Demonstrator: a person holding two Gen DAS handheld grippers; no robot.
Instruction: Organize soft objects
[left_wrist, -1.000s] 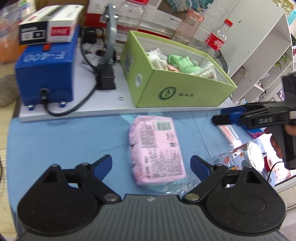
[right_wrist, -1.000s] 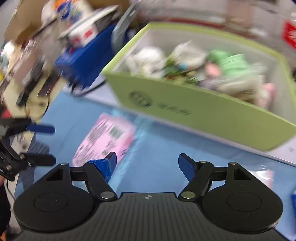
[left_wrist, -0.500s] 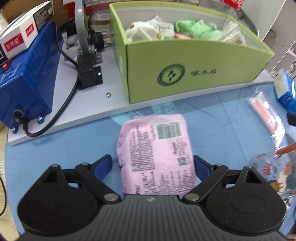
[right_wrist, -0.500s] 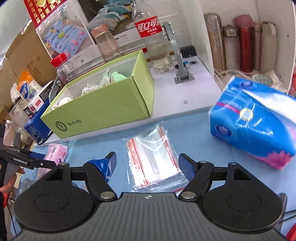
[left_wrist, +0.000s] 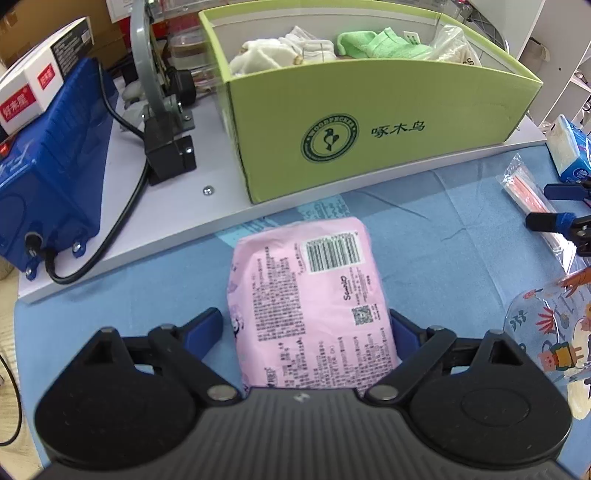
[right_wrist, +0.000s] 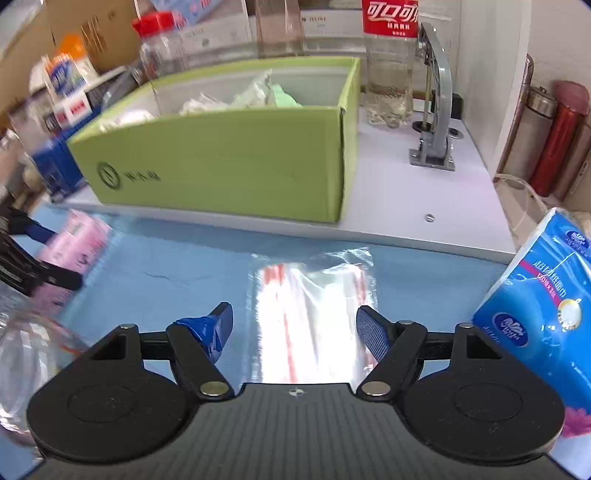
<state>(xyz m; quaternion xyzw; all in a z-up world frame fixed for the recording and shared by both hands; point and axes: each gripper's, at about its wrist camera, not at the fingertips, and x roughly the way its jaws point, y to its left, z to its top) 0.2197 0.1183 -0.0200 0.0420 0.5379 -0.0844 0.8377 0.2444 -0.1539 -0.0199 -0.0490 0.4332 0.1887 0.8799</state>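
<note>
A pink soft pack (left_wrist: 310, 295) lies on the blue mat in front of the green box (left_wrist: 369, 147), which holds white and green cloths. My left gripper (left_wrist: 303, 325) is open and straddles the pack's near half; its right finger touches the pack's side, and a small gap remains at the left finger. My right gripper (right_wrist: 295, 325) is open over a stack of clear zip bags (right_wrist: 306, 314) with red stripes, one finger on each side and neither touching. In the right wrist view, the pink pack (right_wrist: 77, 236) and the left gripper (right_wrist: 37, 258) are at the far left.
A blue tissue pack (right_wrist: 535, 314) stands just right of the right gripper. A blue machine (left_wrist: 48, 166) with a black cable sits left of the box, on a white board. A patterned clear bag (left_wrist: 546, 332) lies on the right. A bottle (right_wrist: 388, 62) and flasks (right_wrist: 554, 129) stand behind.
The left gripper has come forward and lower, so the pink pack now lies between its fingers. The right gripper has swung away from the pink pack to the zip bags and closed in on them.
</note>
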